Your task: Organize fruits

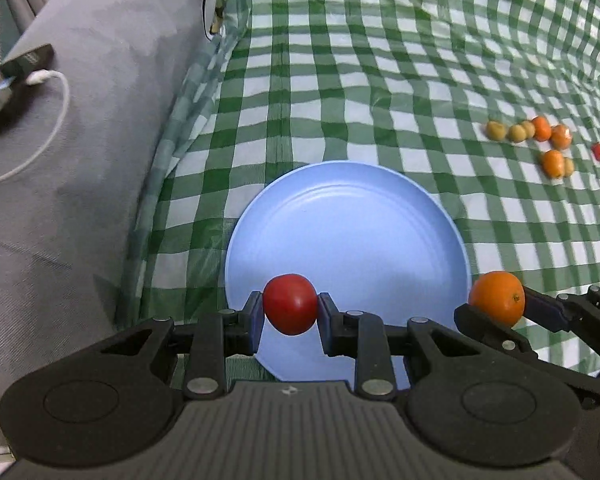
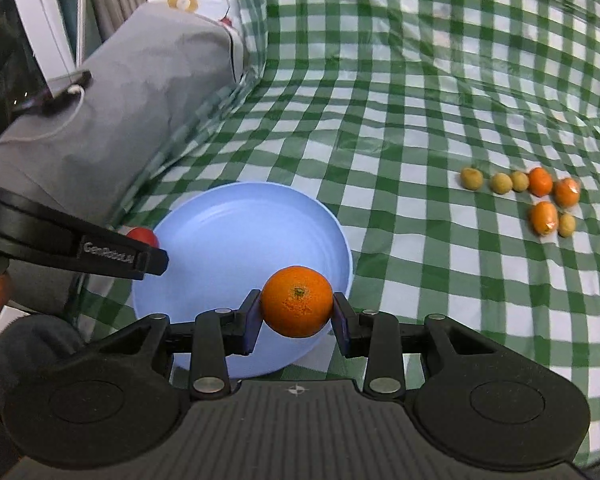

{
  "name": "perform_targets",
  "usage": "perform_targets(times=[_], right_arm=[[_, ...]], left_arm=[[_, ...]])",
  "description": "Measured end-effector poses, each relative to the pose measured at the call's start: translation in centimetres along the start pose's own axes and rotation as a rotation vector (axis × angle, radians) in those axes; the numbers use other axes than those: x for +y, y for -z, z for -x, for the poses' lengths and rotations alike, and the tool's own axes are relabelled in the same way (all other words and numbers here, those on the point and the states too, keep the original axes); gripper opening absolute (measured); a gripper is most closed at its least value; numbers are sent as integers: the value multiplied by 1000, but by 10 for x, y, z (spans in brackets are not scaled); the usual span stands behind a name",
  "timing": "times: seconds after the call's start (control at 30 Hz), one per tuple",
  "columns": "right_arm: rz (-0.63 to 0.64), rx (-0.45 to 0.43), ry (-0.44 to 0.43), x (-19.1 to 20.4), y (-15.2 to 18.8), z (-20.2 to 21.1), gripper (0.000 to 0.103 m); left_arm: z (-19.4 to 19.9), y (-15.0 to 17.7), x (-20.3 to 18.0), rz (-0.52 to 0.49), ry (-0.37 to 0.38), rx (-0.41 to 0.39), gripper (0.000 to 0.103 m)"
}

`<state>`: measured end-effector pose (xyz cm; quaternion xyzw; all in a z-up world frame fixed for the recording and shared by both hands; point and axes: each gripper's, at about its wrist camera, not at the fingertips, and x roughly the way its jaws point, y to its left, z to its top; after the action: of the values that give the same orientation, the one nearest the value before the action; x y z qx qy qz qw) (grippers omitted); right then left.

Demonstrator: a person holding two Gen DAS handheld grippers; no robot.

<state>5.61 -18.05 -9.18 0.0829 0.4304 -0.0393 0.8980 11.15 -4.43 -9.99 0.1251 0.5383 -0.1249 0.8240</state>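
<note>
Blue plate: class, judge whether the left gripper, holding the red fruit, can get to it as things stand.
Probably yes: the left gripper holds the red fruit just above the bare blue plate; nothing lies between.

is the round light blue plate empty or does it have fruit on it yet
Empty. The round light blue plate shows only bare surface; the red tomato and the orange mandarin are clamped in grippers above it.

Red fruit half hidden behind left gripper — far fruits blurred

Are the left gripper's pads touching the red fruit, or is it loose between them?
Touching. In the left wrist view both pads of the left gripper press against opposite sides of the red fruit, holding it above the blue plate.
</note>
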Motion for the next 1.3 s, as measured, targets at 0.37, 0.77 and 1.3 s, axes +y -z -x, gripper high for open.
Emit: perform_targets(times=[0.37, 0.77, 1.3], right_arm=[[58, 44, 5, 7, -7, -40, 39], [74, 2, 23, 8, -16, 4, 91], [63, -115, 26, 32, 35, 130, 100]], left_arm=[[-37, -11, 6, -5, -8, 25, 32], [22, 0, 12, 9, 13, -90, 103], [133, 84, 19, 93, 6, -218, 103]])
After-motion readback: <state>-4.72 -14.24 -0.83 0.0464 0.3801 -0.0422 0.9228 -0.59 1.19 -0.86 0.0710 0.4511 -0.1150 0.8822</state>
